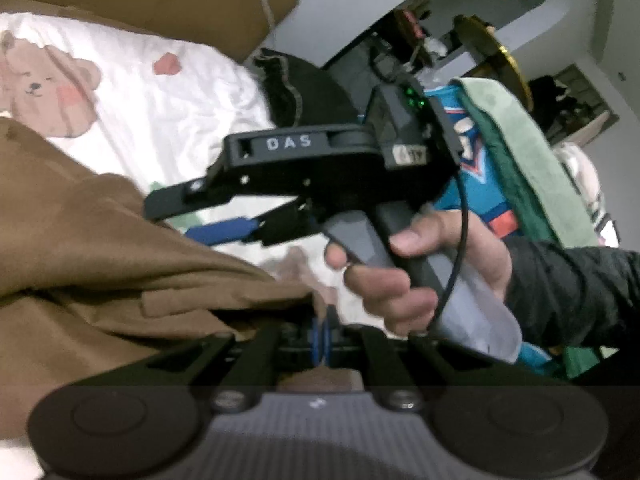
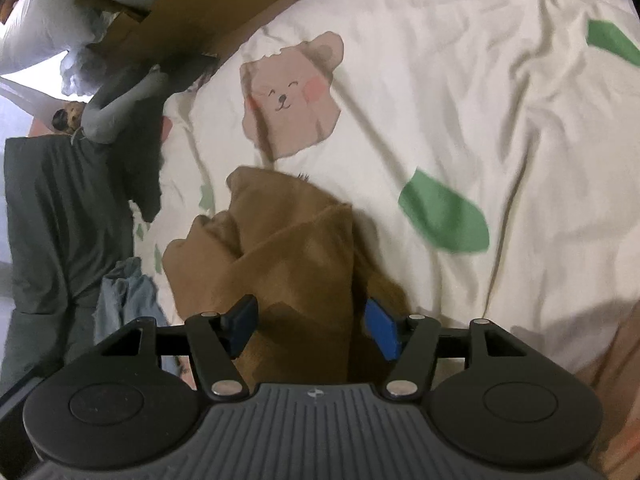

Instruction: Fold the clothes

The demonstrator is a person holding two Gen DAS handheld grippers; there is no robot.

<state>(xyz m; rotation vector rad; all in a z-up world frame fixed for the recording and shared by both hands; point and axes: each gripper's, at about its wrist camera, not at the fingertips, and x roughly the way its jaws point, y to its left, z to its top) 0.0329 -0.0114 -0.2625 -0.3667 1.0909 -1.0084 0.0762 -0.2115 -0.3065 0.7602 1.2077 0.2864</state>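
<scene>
A brown garment (image 1: 100, 248) lies bunched on a white bedsheet (image 1: 172, 120) printed with bears. My left gripper (image 1: 320, 340) is at the bottom of the left wrist view, its blue pads pressed together on an edge of the brown cloth. A hand (image 1: 400, 280) holds my right gripper (image 1: 176, 220) above the cloth, jaws apart. In the right wrist view the brown garment (image 2: 280, 248) runs up between the spread blue pads (image 2: 382, 328) of the right gripper (image 2: 312, 326), which is open around a fold and not pinching it.
A dark grey garment (image 2: 60, 220) and a light blue cloth (image 2: 124, 300) lie at the bed's left side. A cardboard box (image 2: 224, 4) sits beyond the sheet. A blue and green pile of clothes (image 1: 500, 152) and a black garment (image 1: 304, 92) lie behind the hand.
</scene>
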